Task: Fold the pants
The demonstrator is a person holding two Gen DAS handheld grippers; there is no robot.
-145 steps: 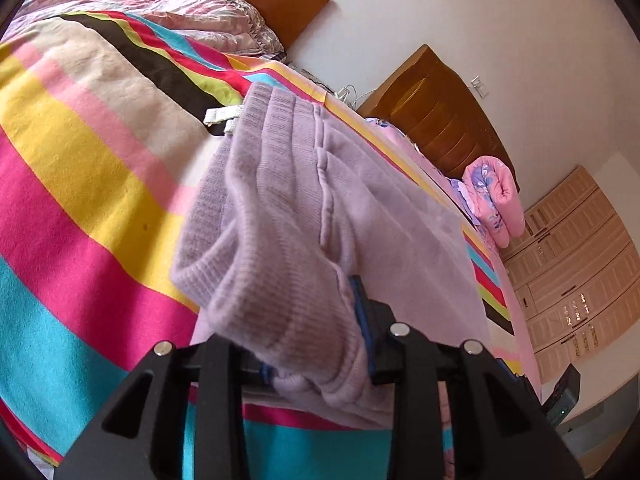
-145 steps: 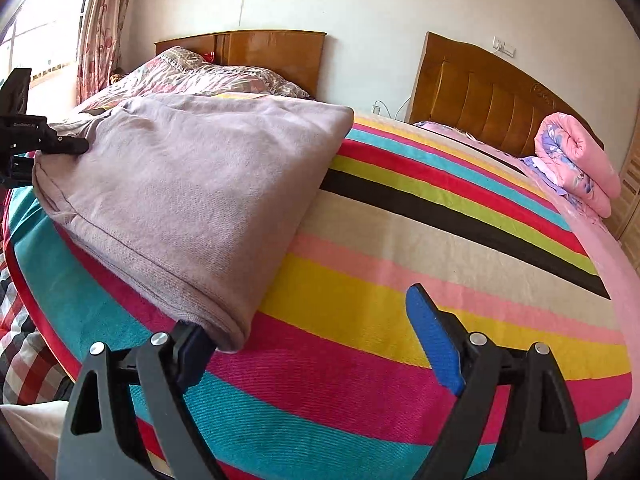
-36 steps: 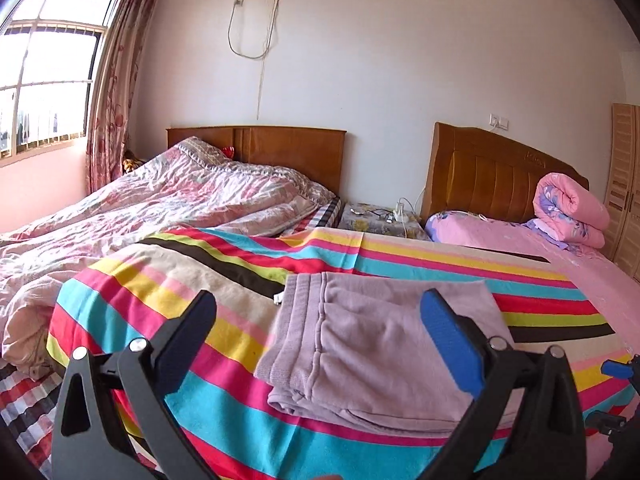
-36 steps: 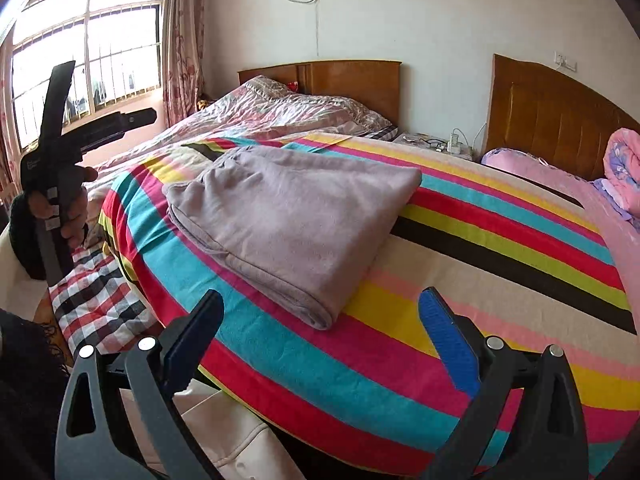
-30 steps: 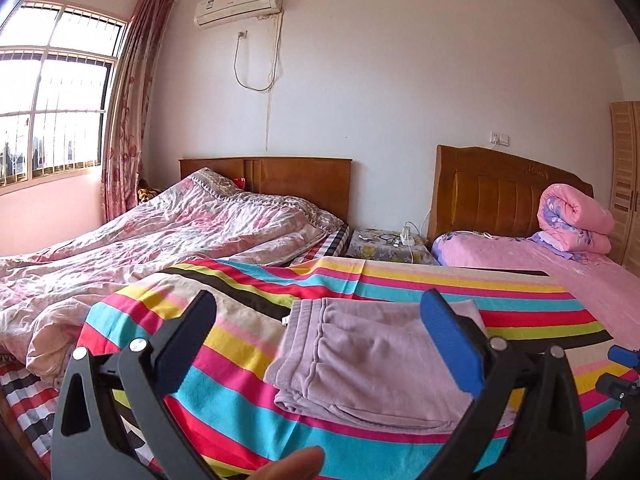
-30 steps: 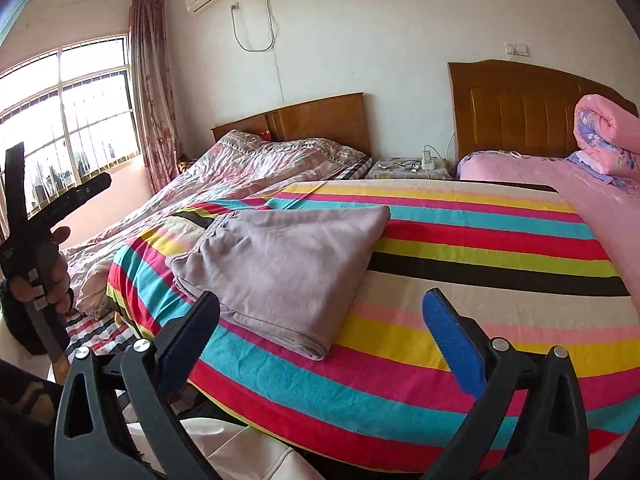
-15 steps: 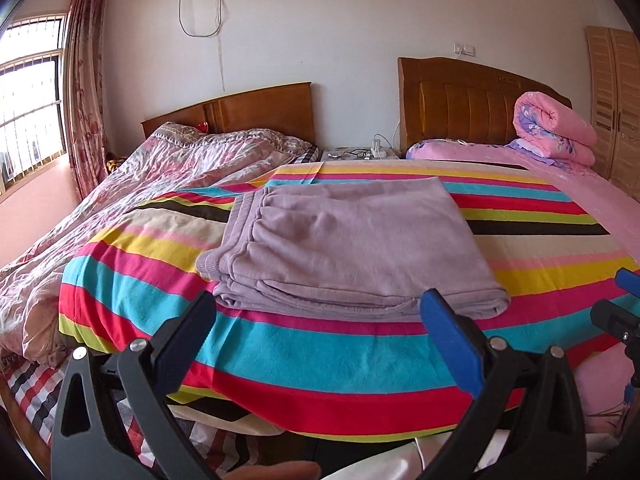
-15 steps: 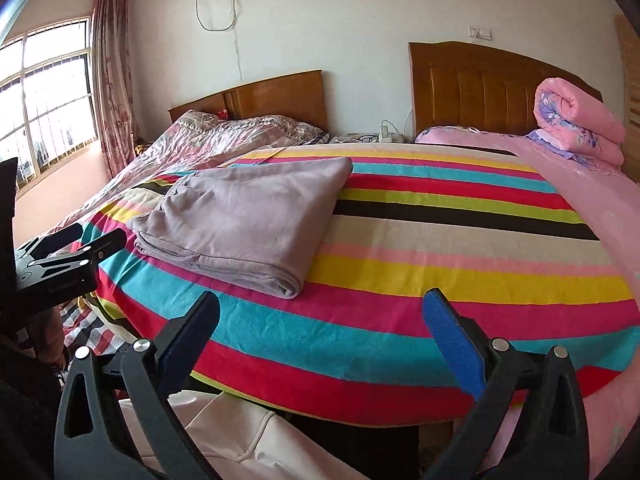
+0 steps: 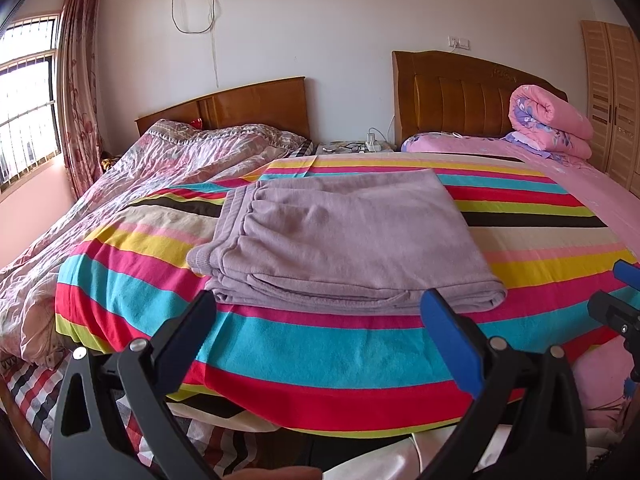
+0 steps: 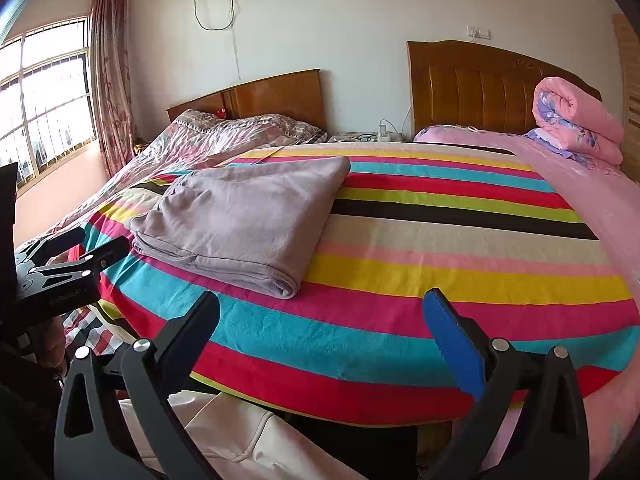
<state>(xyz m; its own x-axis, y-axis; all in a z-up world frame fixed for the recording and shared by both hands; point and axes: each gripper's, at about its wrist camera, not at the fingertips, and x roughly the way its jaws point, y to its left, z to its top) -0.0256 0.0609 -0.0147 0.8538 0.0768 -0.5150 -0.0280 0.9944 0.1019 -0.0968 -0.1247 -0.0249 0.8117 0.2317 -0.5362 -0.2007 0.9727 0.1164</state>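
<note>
The lilac pants [image 9: 340, 240] lie folded into a flat rectangle on the striped blanket [image 9: 320, 344], waistband to the left. They also show in the right wrist view [image 10: 244, 220], left of centre. My left gripper [image 9: 320, 312] is open and empty, held back from the bed's front edge, apart from the pants. My right gripper [image 10: 320, 312] is open and empty, off the bed's front edge, right of the pants. The left gripper also shows at the left of the right wrist view [image 10: 80, 256].
A second bed with a crumpled pink quilt [image 9: 140, 184] stands at the left. A rolled pink duvet [image 9: 548, 124] lies by the right headboard [image 9: 460, 108]. A nightstand with a power strip [image 9: 356, 146] sits between the beds. A wardrobe [image 9: 612, 96] is far right.
The left gripper let go of the pants, which now lie folded on the blanket. Both grippers have pulled back from the bed and stayed open; over the last half second both views shifted only slightly.
</note>
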